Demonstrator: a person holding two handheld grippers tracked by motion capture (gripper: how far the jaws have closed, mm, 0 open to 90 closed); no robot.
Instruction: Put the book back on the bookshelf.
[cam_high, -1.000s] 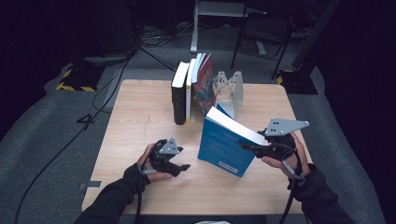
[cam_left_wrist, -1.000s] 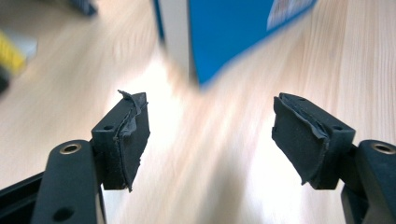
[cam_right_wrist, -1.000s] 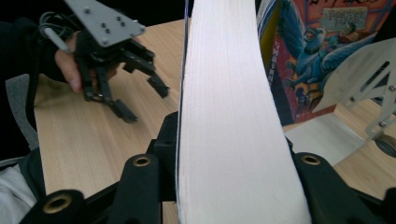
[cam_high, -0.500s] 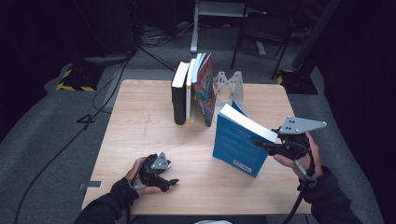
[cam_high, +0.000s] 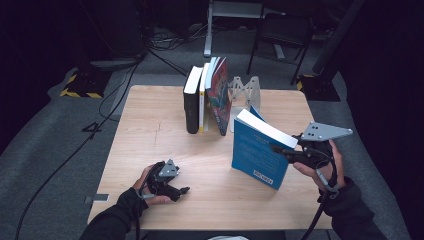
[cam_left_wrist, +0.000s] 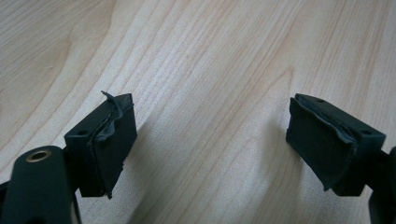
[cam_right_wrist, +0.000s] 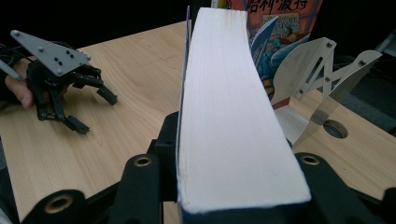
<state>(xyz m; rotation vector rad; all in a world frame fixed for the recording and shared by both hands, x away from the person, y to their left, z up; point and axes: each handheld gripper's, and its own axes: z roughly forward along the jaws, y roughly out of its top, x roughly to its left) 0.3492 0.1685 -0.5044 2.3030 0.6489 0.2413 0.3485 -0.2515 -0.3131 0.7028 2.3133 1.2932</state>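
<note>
**benchwatcher:** Two grippers in play, but just one is working. The right gripper (cam_high: 286, 151) has its jaws clamped on the blue book (cam_high: 260, 150), pinching it across the page block near the top edge. The book sits at about 4 o'clock on the table (cam_high: 150, 135), tilted, with its lower corner looking like it touches the wood, though I can't be sure. The left gripper (cam_high: 176, 191) is parked at 7 o'clock with its jaws wide apart and nothing between them, just bare table grain under them in the left gripper view.

**shelfnerd:** So my guess is it's the carry step? There's a row of standing books (cam_high: 206, 97) at 12 o'clock and a white metal bookend (cam_high: 244, 90) just to their right.

**benchwatcher:** That's my read. The blue book is near the row but not in it yet. I'd say the next move calls for standing it upright and sliding it in between the colourful cover and the bookend. That gap looks tight, and the end book leans that way.

**shelfnerd:** Then the free left gripper might need to steady the row or nudge the bookend outward first.

**benchwatcher:** Probably. Otherwise the leaning book could tip when the blue one pushes in.
</note>
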